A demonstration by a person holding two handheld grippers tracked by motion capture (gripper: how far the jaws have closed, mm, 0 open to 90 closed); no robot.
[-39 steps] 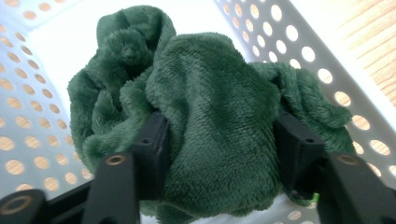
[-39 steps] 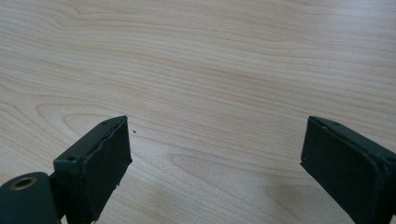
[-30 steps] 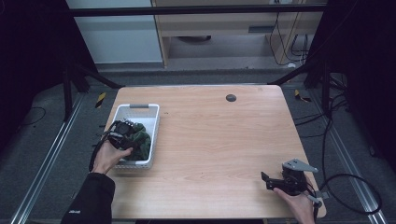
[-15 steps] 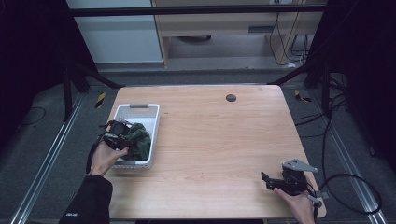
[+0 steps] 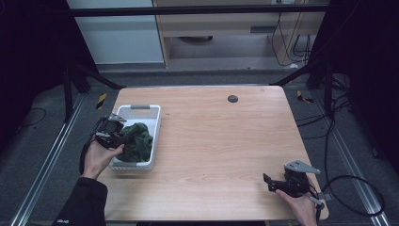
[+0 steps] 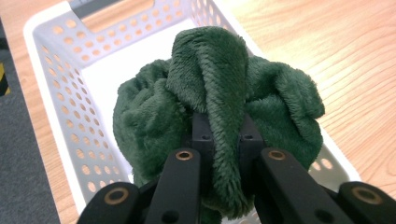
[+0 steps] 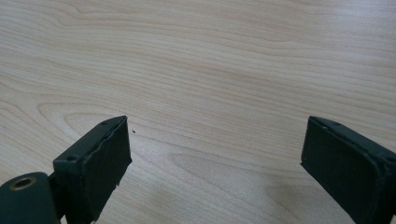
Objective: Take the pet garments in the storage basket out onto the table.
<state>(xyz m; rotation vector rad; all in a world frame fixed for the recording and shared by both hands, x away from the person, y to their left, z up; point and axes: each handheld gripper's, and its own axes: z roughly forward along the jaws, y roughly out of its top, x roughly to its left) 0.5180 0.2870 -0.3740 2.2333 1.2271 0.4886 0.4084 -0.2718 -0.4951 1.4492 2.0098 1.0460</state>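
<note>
The worktop [image 5: 221, 141] takes up the middle of the high view, bare light wood apart from a small dark disc [image 5: 232, 99] near its far edge. At its left edge sits the white perforated basket [image 5: 153, 127], and inside it, left of centre in that view, lies the bunched green fleece cloth [image 5: 139, 141].

My left gripper [image 5: 123, 140] sits over the basket. In the left gripper view its jaws are clamped on a raised fold of the cloth [image 6: 219, 70] at centre frame, having just been closing with the fold between them; the fleece bulges over both pads. The rest of the cloth hangs in a lump below, near the basket wall [image 6: 70, 93] at the left of the frame.

I judge the step in hand to be lifting the cloth out of the basket. To do it well I would go straight up until the hanging bulk clears the rim, since a sideways drag could catch the wall and tip the light basket. The grip takes only one fold, so I would move slowly and watch for slipping.

My right gripper [image 5: 277, 183] rests at the lower right of the high view, jaws spread wide over bare wood [image 7: 210, 70], holding nothing. It could steady the basket if needed.
</note>
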